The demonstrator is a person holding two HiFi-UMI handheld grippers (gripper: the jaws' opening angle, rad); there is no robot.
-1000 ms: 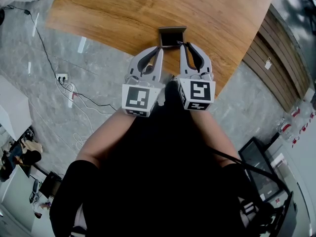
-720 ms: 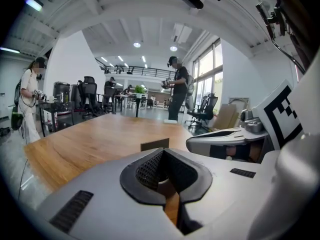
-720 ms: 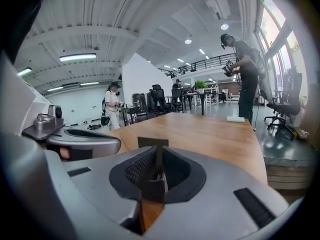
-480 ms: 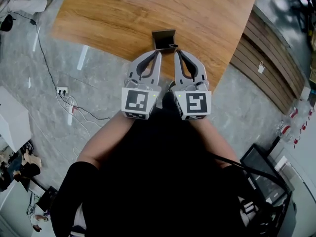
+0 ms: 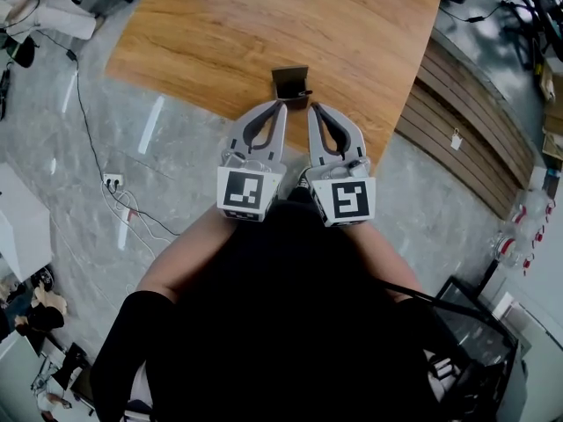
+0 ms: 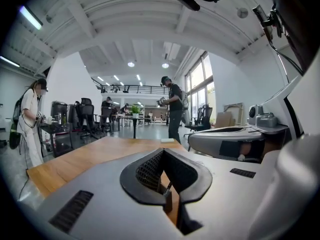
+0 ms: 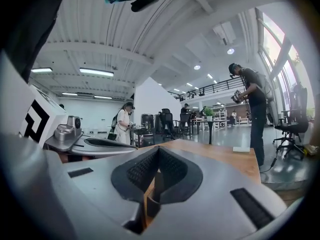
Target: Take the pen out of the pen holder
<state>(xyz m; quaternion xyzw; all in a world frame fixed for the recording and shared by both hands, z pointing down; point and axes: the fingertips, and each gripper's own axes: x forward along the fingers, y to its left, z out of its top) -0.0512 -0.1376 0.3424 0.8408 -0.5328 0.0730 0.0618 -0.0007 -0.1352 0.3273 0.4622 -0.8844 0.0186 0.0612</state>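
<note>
While both my grippers hover side by side just short of the pen holder [image 5: 290,79], what matters is that the pen [image 5: 305,92] pokes out at the holder's right-hand corner. That puts it pretty much straight ahead of my right gripper [image 5: 310,106] and a bit off to the right of my left gripper [image 5: 282,105], so the right one's clearly nearer. The pen looks roughly upright with a lean toward that right side, but from above it's squashed to a short dark stub, so don't quote me on the angle. Both sets of jaws are pinched together with nothing in them, as far as I can see. The holder stands on the wooden table [image 5: 264,25] near its close edge. In the gripper views I only get a sliver of the holder through the gap behind the pads, and the pen's lower part is hidden inside it.
</note>
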